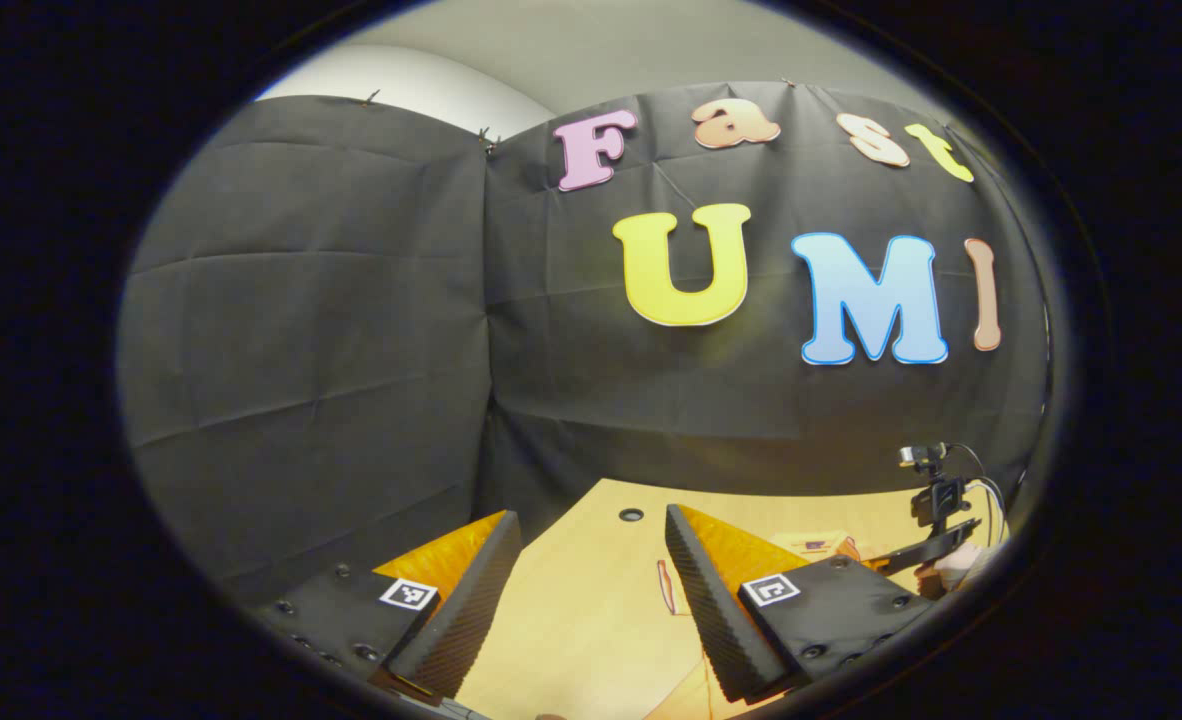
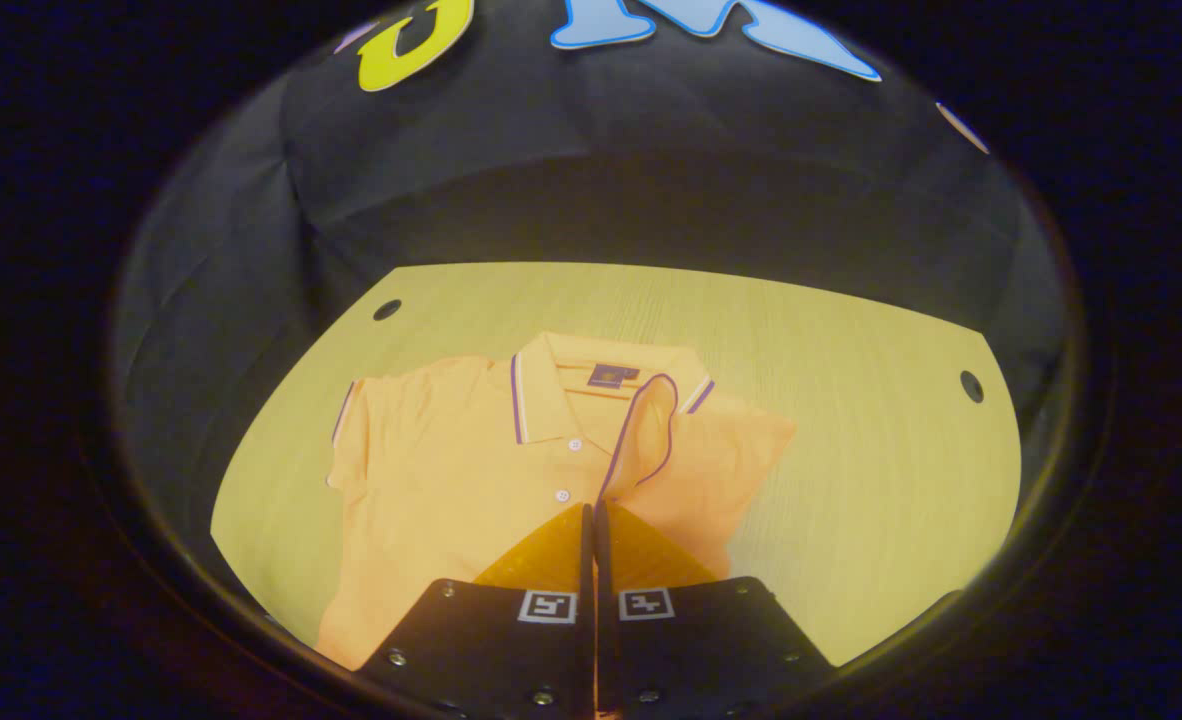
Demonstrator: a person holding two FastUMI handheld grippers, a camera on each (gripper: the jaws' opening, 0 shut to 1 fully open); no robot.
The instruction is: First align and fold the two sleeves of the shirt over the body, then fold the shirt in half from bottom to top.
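One sleeve (image 2: 651, 430) pinched in right claw (image 2: 591, 520), over shirt (image 2: 451, 500) body.

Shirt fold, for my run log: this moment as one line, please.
stage: sleeve fold | right gripper: shut on sleeve, drawn over polo shirt | left gripper: open, above table | other sleeve: flat

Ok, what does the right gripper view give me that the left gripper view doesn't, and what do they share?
Right gripper view: most of the shirt lies flat, the folded sleeve over the body and the other sleeve spread out. The right gripper is shut at the folded sleeve's trim; whether it pinches cloth is unclear.
Left gripper view: the left gripper is open over the table, with a small camera stand beyond.
Both: the table and the booth wall.
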